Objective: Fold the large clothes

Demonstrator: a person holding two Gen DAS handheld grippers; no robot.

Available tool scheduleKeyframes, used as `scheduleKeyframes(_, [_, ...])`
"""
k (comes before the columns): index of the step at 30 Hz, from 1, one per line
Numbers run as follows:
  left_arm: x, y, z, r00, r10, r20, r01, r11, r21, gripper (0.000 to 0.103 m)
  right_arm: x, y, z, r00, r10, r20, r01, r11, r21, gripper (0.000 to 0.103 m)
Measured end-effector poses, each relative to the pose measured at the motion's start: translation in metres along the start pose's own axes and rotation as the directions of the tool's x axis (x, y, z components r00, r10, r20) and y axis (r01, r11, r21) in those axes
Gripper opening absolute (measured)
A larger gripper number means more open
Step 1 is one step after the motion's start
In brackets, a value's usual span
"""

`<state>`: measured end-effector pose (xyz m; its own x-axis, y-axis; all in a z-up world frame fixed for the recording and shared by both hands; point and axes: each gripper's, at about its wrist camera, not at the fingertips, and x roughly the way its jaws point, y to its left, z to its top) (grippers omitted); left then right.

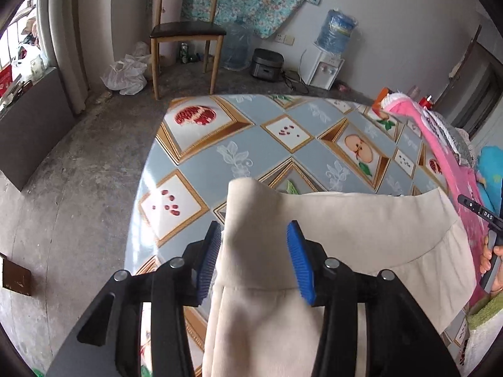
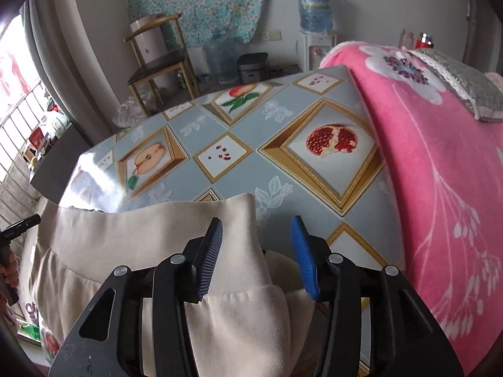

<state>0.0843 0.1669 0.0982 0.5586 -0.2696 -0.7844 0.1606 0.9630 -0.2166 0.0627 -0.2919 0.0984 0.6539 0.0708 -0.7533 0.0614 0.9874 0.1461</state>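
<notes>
A cream garment lies spread across the near part of the fruit-patterned table, its ribbed band stretched between my two grippers. My left gripper stands open, with the band's raised left corner between its blue pads and not pinched. In the right wrist view the same garment shows its right corner sticking up inside my right gripper. That gripper is open too; the cloth leans against the left pad and a gap shows beside the right one.
A pink flowered blanket with a grey cushion covers the table's right side. A hand shows at the left view's right edge. Beyond the table are a wooden chair, a water dispenser and concrete floor.
</notes>
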Motion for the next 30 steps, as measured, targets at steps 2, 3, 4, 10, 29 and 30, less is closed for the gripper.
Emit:
scheduleKeyframes(2, [-0.026, -0.004, -0.012, 0.999, -0.032, 0.031, 0.031, 0.999, 0.021, 0.044, -0.028, 0.004, -0.01, 0.999, 0.022, 0.024, -0.021, 1.0, -0.021, 0.048])
scheduleKeyframes(3, [-0.037, -0.009, -0.021, 0.998, -0.049, 0.028, 0.047, 0.998, 0.044, 0.044, -0.042, 0.008, -0.019, 0.999, 0.036, 0.032, -0.034, 0.999, -0.036, 0.049])
scheduleKeyframes(4, [-0.044, -0.015, -0.031, 0.998, -0.053, 0.018, 0.051, 0.996, 0.068, 0.045, -0.054, 0.014, -0.03, 0.998, 0.058, 0.032, -0.056, 0.997, -0.055, 0.049])
scheduleKeyframes(10, [-0.047, -0.037, -0.105, 0.994, -0.072, -0.083, 0.077, 0.995, 0.059, 0.047, -0.076, 0.047, -0.107, 0.992, 0.11, -0.065, -0.118, 0.982, -0.144, 0.052])
scheduleKeyframes(29, [-0.035, -0.077, -0.105, 0.989, 0.144, -0.023, -0.139, 0.981, 0.137, 0.054, -0.046, 0.099, -0.091, 0.998, -0.012, -0.067, -0.006, 0.967, -0.255, 0.075])
scheduleKeyframes(30, [-0.025, -0.082, -0.103, 0.988, 0.148, -0.035, -0.141, 0.98, 0.139, 0.056, -0.034, 0.104, -0.088, 0.997, -0.02, -0.077, 0.0, 0.966, -0.258, 0.075])
